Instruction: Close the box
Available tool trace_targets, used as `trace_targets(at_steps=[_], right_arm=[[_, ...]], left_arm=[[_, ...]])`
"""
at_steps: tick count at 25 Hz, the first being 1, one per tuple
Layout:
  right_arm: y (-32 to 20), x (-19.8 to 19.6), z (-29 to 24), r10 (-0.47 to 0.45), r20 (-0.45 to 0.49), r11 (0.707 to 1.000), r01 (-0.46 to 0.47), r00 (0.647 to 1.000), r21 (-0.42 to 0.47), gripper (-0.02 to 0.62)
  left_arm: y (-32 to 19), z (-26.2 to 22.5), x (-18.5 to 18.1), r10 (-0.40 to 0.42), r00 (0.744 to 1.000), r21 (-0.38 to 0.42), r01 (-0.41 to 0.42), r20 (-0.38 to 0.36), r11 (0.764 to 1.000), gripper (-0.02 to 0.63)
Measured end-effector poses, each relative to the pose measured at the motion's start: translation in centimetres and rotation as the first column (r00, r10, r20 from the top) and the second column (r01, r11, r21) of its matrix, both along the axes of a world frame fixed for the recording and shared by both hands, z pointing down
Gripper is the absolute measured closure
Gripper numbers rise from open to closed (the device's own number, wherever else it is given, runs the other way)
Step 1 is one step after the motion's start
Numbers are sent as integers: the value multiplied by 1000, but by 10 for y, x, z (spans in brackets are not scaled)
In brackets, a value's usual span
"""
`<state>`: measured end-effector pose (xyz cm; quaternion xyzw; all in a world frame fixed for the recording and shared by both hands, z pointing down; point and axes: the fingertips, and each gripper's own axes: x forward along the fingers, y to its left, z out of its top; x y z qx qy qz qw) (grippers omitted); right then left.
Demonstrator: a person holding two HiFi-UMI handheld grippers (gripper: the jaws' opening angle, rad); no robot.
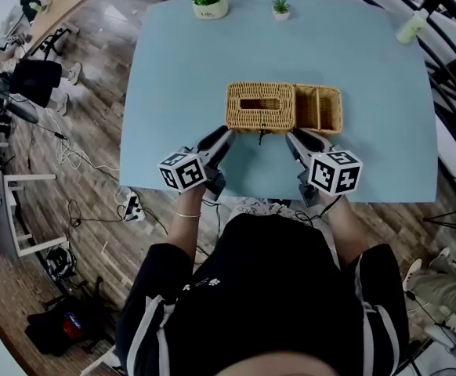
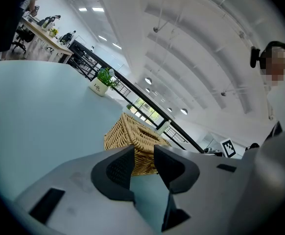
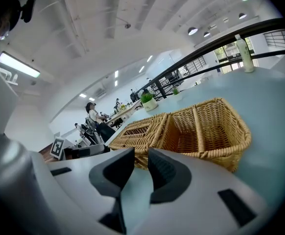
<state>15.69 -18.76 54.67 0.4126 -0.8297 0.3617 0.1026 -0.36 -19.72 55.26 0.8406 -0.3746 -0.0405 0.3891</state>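
The tan woven wicker box (image 1: 319,109) sat mid-table, slotted lid (image 1: 260,106) flopped open. Left gripper (image 1: 226,135) and right gripper (image 1: 293,138) waited just before it, jaws narrowly parted, empty; a clumsy push might slide it.

surface: blue table (image 1: 173,92) | on it: wicker box (image 1: 261,106), big plant pot (image 1: 210,1), small plant pot (image 1: 280,9), maybe bottle (image 1: 413,27)

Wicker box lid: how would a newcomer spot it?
On the blue table, near the front edge, sits a wicker box opened into two joined halves. The lid is the left half: closed-topped with a dark slot, unlike the open, divided right half.
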Motion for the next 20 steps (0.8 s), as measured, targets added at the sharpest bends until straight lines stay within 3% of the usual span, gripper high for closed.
trace_targets(at_steps=[12, 20], right_arm=[[8, 7, -19, 20, -44, 997, -16, 999, 82, 517], [16, 16, -45, 38, -87, 985, -23, 995, 174, 568]], left_arm=[[10, -18, -5, -70, 998, 43, 70, 2, 997, 501], [16, -50, 2, -100, 995, 127, 99, -1, 987, 565]])
